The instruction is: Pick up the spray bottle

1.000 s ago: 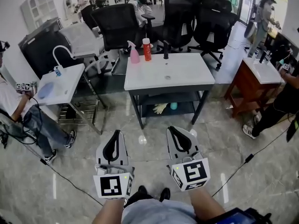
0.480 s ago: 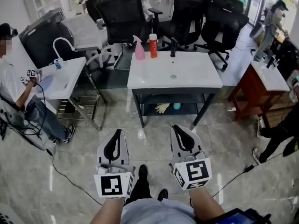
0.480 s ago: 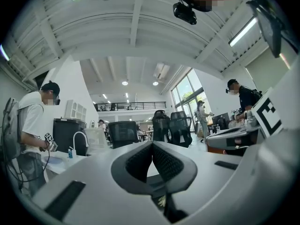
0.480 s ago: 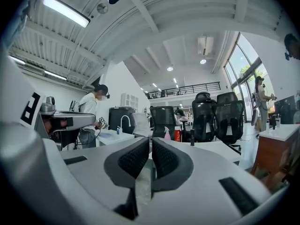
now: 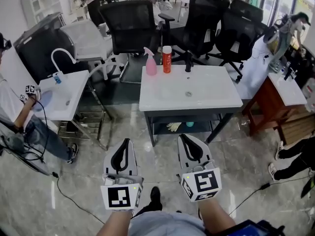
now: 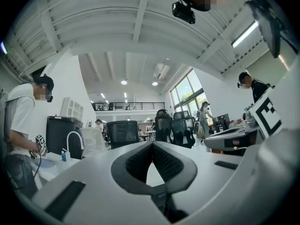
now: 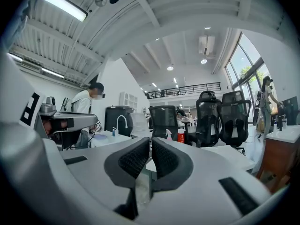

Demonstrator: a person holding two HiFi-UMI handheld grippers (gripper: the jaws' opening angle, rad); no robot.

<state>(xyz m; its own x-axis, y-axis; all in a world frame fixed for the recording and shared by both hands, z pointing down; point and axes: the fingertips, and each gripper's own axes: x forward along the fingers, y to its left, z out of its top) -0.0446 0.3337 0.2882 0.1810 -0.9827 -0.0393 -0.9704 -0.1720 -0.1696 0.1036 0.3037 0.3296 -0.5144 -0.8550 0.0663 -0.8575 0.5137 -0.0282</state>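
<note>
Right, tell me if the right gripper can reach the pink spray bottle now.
Probably not yet: the right gripper is over the floor, short of the white table, and the spray bottle stands at its far edge. Nothing blocks the way.

A pink spray bottle (image 5: 150, 65) with a paler trigger head is seen standing upright near the far left corner of a white basin-top table (image 5: 211, 90). It is placed just left of an orange-red bottle (image 5: 167, 61) with a white cap. Its nozzle is pointed leftward in the head view.
</note>
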